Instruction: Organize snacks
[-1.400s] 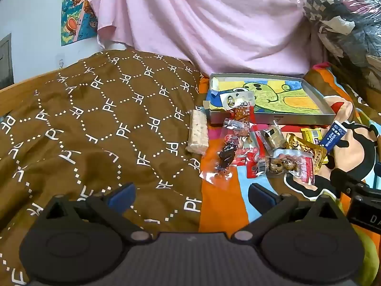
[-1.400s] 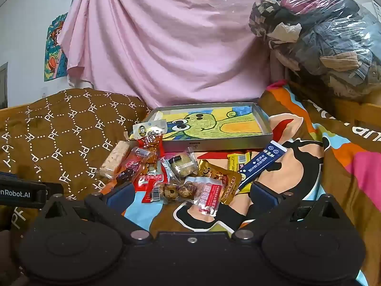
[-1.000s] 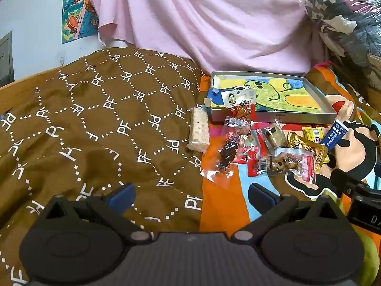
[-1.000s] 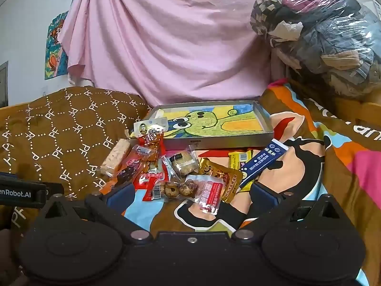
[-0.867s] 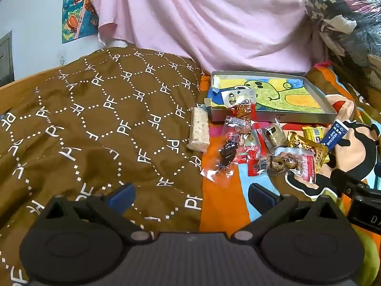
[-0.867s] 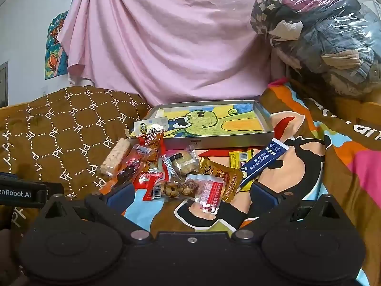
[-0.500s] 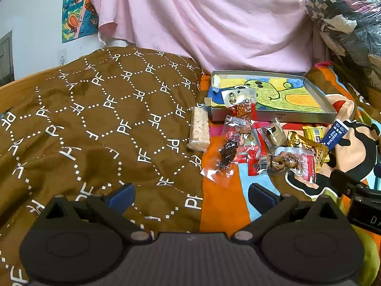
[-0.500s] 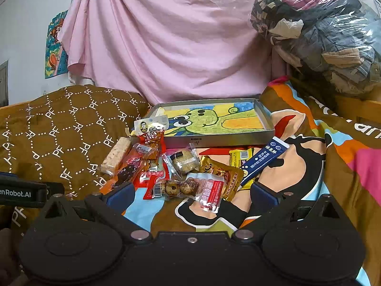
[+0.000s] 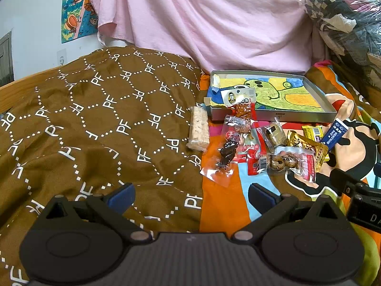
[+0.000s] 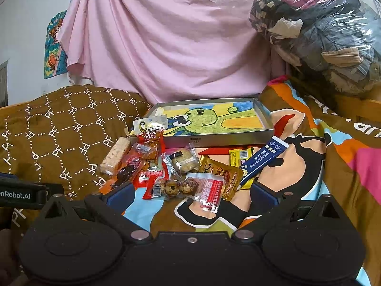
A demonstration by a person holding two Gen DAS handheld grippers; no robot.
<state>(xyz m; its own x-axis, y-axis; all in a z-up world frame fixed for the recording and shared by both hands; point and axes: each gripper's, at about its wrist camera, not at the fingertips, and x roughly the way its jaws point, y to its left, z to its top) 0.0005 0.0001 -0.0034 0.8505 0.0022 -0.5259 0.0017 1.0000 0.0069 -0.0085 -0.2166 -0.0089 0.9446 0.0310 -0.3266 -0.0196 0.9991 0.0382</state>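
1. The right gripper (image 10: 191, 191) is spread wide and holds nothing. The quail egg pack (image 10: 190, 188) lies just ahead of it, lying sideways across its fingers.
2. The left gripper (image 9: 190, 193) is spread too, and farther away.
3. The tray (image 10: 214, 139) sits beyond the snack pile.

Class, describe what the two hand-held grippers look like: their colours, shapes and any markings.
Each hand-held gripper, left and right, has a black body with two round discs, angled black struts with silver pins, and blue-padded fingers. The left one's side, seen from the right wrist, bears white lettering ending "Robot.AI".
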